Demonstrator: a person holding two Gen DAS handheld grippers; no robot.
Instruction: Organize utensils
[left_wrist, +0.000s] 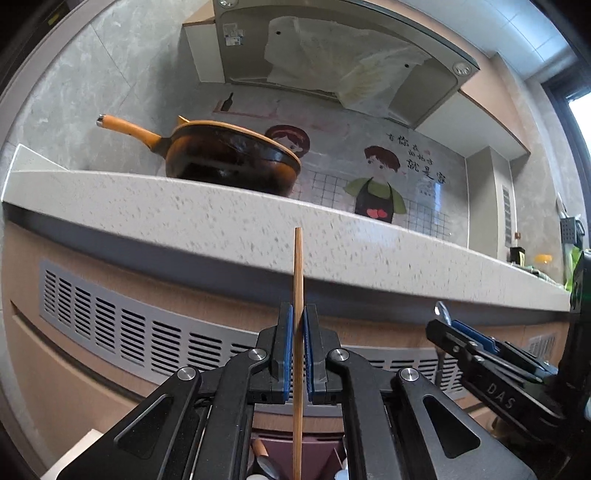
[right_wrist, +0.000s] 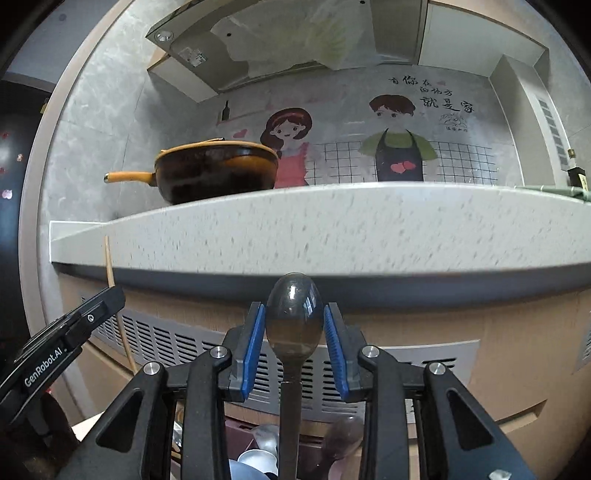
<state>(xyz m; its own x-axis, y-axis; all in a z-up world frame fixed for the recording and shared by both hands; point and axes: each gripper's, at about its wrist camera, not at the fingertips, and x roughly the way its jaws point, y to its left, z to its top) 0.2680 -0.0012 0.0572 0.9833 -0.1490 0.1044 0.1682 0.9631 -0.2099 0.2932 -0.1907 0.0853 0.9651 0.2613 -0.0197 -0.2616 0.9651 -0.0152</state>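
My left gripper (left_wrist: 298, 325) is shut on a thin bamboo chopstick (left_wrist: 297, 280) that stands upright between its blue pads, below the counter's front edge. My right gripper (right_wrist: 294, 325) is shut on a dark metal spoon (right_wrist: 293, 317), bowl up, handle running down between the jaws. The right gripper also shows at the right of the left wrist view (left_wrist: 476, 343). The left gripper (right_wrist: 70, 332) with the chopstick (right_wrist: 109, 269) shows at the left of the right wrist view. Below both grippers a dark purple utensil holder (right_wrist: 317, 454) holds several spoons.
A speckled white counter (left_wrist: 258, 225) runs across above the grippers. An orange-handled dark pan (left_wrist: 229, 155) sits on it at the left. Below the counter is a cabinet front with a grey vent grille (left_wrist: 129, 332). A range hood (left_wrist: 332, 55) hangs above.
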